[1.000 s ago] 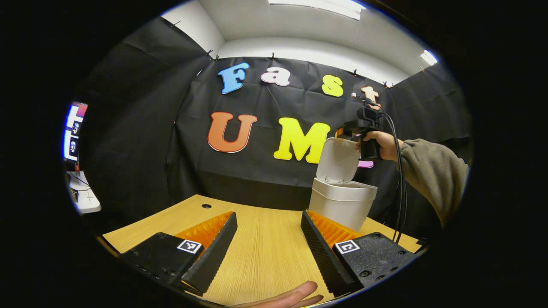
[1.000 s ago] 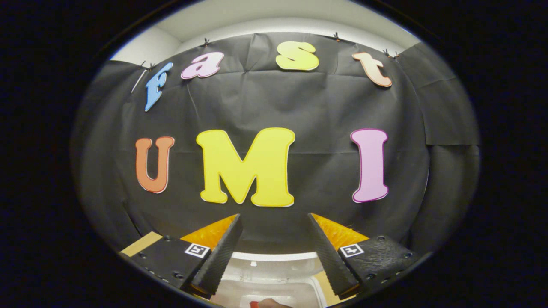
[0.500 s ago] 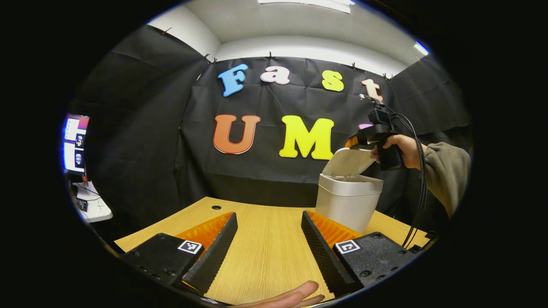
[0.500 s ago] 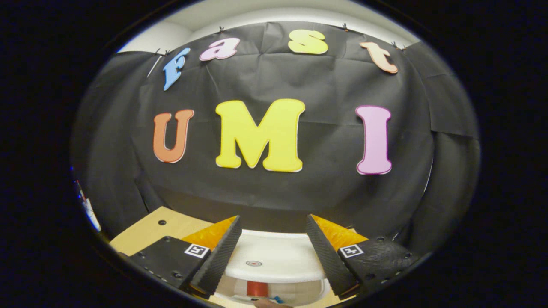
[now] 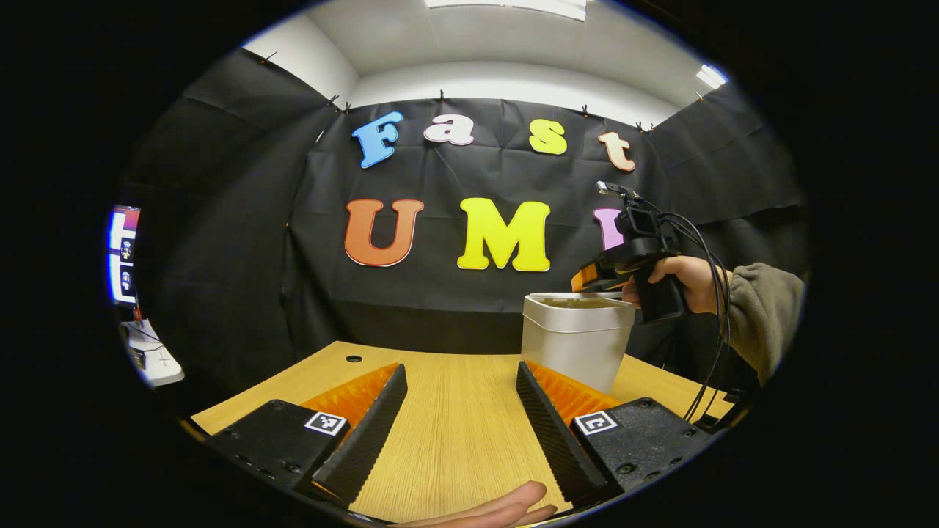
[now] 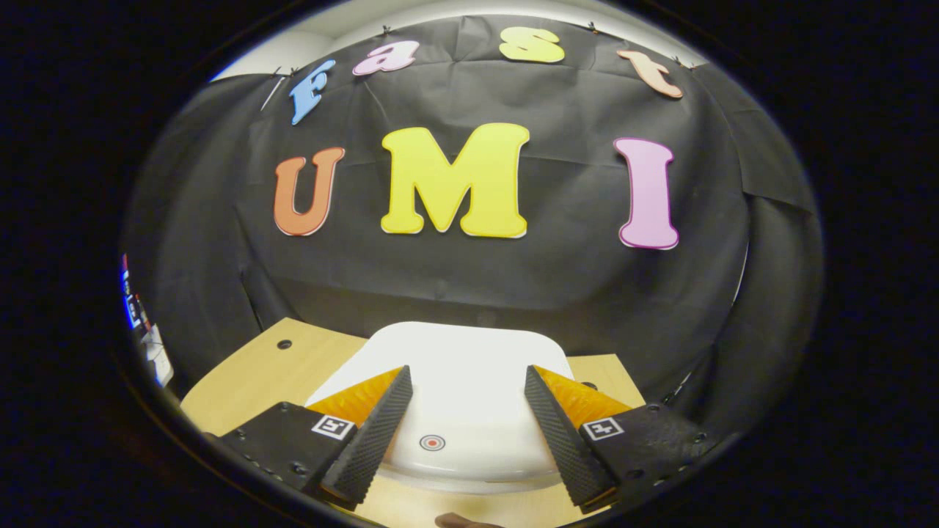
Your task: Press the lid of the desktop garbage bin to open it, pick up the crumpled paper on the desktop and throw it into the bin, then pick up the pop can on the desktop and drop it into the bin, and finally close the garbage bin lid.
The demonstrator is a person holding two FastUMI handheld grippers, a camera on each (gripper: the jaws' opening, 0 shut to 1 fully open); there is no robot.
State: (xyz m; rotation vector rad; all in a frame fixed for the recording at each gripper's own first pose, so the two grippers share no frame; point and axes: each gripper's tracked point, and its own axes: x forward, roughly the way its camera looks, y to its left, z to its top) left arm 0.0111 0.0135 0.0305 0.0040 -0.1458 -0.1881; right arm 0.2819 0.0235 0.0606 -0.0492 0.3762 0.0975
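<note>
The white desktop bin (image 5: 576, 345) stands on the wooden table (image 5: 447, 433) at the right. Its lid (image 6: 455, 367) lies flat on the bin's rim, with a red ring mark (image 6: 432, 442) near its front edge. My right gripper (image 5: 590, 279) is held by a hand (image 5: 686, 275) just above the lid, fingers pointing left over it. In the right gripper view the right gripper (image 6: 467, 370) stands open over the lid, with nothing between its fingers. My left gripper (image 5: 461, 367) stands open low over the bare table, left of the bin.
Fingers of a hand (image 5: 499, 510) show at the bottom edge of the left gripper view. A grey sleeve (image 5: 763, 315) and cables (image 5: 708, 323) hang right of the bin. A lit screen (image 5: 121, 253) stands far left. The table has a cable hole (image 5: 353, 358).
The bin lid has swung down from upright to flat on the bin. The right gripper has come down with it and now looks onto the lid's top. The left gripper has barely moved.
</note>
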